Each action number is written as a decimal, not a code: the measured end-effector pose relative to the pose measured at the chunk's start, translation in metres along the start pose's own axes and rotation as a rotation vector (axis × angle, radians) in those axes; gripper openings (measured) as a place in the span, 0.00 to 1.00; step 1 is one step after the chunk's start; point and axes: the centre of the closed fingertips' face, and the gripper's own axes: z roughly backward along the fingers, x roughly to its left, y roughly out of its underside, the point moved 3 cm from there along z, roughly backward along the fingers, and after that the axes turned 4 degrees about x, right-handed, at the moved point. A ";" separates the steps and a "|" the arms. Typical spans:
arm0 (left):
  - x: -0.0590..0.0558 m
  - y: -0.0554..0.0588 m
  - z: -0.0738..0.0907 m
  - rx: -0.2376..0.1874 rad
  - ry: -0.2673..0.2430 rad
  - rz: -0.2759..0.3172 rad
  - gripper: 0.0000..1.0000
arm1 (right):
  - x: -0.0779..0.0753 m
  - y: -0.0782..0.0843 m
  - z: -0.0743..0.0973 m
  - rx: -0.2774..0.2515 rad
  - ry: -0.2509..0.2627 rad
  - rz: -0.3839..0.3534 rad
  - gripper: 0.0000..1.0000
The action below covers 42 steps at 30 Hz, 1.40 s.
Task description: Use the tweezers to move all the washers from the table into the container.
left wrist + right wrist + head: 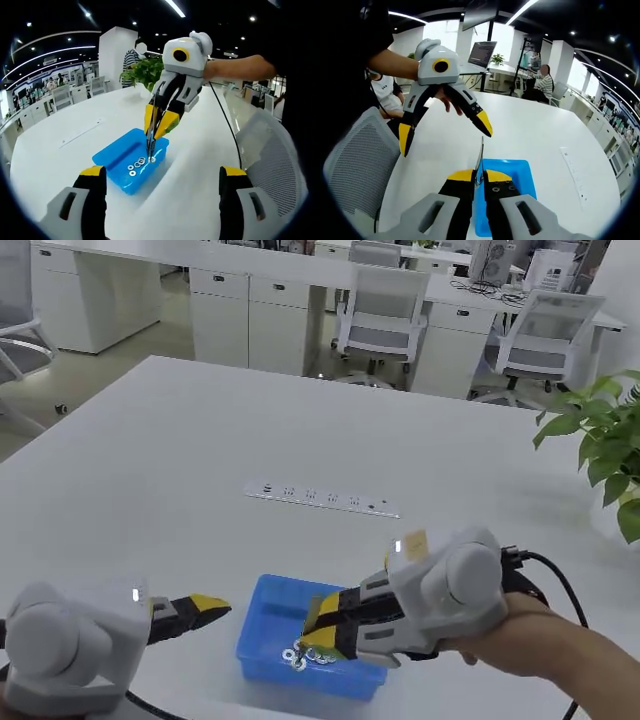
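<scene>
A blue container (262,625) sits at the table's near edge with several washers (305,655) lying in it. My right gripper (318,628) hovers over the container, shut on a pair of thin metal tweezers (150,142). The tweezer tips reach down among the washers (137,164) inside the container (112,155). From the right gripper view the tweezers (480,160) stick out between the closed jaws of the right gripper (479,176). My left gripper (210,608) stands just left of the container, open and holding nothing; its spread jaws also show as the left gripper (446,136).
A white power strip (320,498) lies flat in the middle of the white table (150,470). A leafy plant (600,440) overhangs the right edge. Office chairs (380,320) and desks stand beyond the far edge. A cable (560,580) trails from the right gripper.
</scene>
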 end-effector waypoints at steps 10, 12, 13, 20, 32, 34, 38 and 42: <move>-0.002 -0.008 -0.003 -0.013 -0.005 0.005 0.99 | -0.020 0.007 -0.002 0.010 0.033 0.017 0.08; -0.002 -0.009 -0.003 -0.014 -0.005 0.003 0.99 | -0.022 0.010 -0.003 0.014 0.034 0.018 0.08; -0.002 -0.010 -0.004 -0.014 -0.006 0.003 0.99 | -0.024 0.012 -0.004 0.016 0.036 0.022 0.08; 0.002 -0.013 -0.006 -0.019 -0.009 -0.012 0.99 | -0.034 0.025 -0.009 0.029 0.045 0.023 0.08; 0.014 -0.026 -0.018 -0.015 -0.001 -0.028 0.99 | -0.050 0.044 -0.021 0.045 0.058 0.020 0.08; 0.016 -0.028 -0.020 -0.014 0.002 -0.035 0.98 | -0.052 0.046 -0.023 0.048 0.056 0.018 0.08; 0.023 -0.031 -0.025 -0.012 0.010 -0.041 0.95 | -0.054 0.052 -0.028 0.054 0.052 0.011 0.08; 0.026 -0.034 -0.030 -0.014 0.020 -0.044 0.93 | -0.054 0.060 -0.032 0.068 0.047 0.011 0.08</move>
